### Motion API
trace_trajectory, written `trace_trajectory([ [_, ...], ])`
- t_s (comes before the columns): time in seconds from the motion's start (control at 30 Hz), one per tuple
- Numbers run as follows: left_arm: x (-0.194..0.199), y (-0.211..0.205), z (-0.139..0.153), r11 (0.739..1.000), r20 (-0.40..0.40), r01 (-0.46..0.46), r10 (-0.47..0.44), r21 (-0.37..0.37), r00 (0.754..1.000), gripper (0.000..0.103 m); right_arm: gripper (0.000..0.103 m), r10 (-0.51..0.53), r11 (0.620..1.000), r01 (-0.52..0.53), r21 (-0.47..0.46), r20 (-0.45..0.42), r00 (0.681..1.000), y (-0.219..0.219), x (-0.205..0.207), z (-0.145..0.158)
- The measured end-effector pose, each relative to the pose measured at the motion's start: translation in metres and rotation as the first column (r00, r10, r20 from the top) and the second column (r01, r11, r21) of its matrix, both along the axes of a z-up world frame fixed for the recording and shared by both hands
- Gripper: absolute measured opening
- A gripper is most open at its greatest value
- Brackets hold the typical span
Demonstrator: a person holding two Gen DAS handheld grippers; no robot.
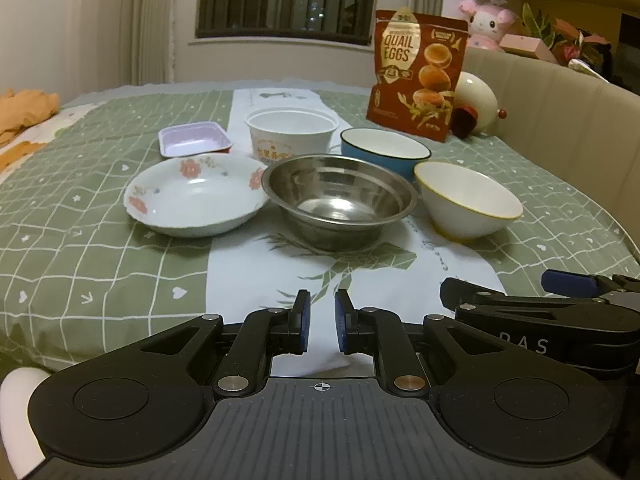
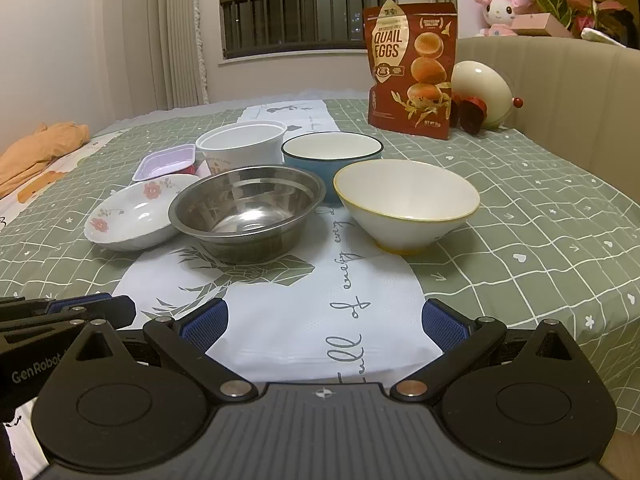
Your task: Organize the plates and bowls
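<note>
Nothing is stacked or gathered yet, so the whole sorting job looks to be ahead. Taking the steel bowl [image 1: 339,200] at the middle of the spread as the marker: it stands on the white runner [image 2: 304,320] of a green checked cloth [image 1: 80,240], and every dish sits singly around it. The flowered plate [image 1: 196,196] lies just to its left, rims nearly touching. The white bowl with a yellow rim [image 2: 406,204] stands just to its right. Behind the steel bowl are the blue bowl [image 1: 384,152] and, left of that, the white paper tub [image 1: 292,130]; further left again lies the small lilac tray [image 1: 195,139]. Far behind, to the right, a red pouch [image 2: 412,68] stands upright, printed "QUAIL EGGS".

Both claws hang well short of the steel bowl, on the near side, empty. The left gripper [image 1: 322,322] has its blue pads drawn close with only a narrow gap and nothing between them. The right gripper [image 2: 324,326] has its pads spread wide over the runner, whose script reads partly as "full of every…". The left tool's body carries "GenRobot"; the right one shows the letters "DAS".
</note>
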State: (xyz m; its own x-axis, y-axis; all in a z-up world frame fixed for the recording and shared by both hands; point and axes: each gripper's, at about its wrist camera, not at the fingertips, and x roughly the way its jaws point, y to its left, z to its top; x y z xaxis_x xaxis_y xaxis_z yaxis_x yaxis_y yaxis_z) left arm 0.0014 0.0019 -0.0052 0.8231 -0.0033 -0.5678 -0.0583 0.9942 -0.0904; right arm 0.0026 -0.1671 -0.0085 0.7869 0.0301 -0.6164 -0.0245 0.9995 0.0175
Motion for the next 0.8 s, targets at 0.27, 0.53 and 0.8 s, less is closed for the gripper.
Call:
trace_trajectory([
  [0.27,0.0002,0.0002,-0.0001,1.0,0.0,0.0,0.0,0.0,1.0,0.015,0.103,0.0,1.0,0.0,-0.001,-0.001,1.0,0.0,-0.0002,-0.0004],
  [0.53,0.0003,0.0002,-0.0001,1.0,0.0,0.0,0.0,0.0,1.0,0.015,0.103,0.001,1.0,-0.001,-0.002,-0.002,1.0,0.0003,-0.0006,-0.0017],
  [0.8,0.0003,0.0003,-0.0001,1.0,-0.001,0.0,0.0,0.0,1.0,0.015,0.103,0.0,1.0,0.0,-0.003,-0.001,1.0,0.0008,-0.0005,-0.0017],
])
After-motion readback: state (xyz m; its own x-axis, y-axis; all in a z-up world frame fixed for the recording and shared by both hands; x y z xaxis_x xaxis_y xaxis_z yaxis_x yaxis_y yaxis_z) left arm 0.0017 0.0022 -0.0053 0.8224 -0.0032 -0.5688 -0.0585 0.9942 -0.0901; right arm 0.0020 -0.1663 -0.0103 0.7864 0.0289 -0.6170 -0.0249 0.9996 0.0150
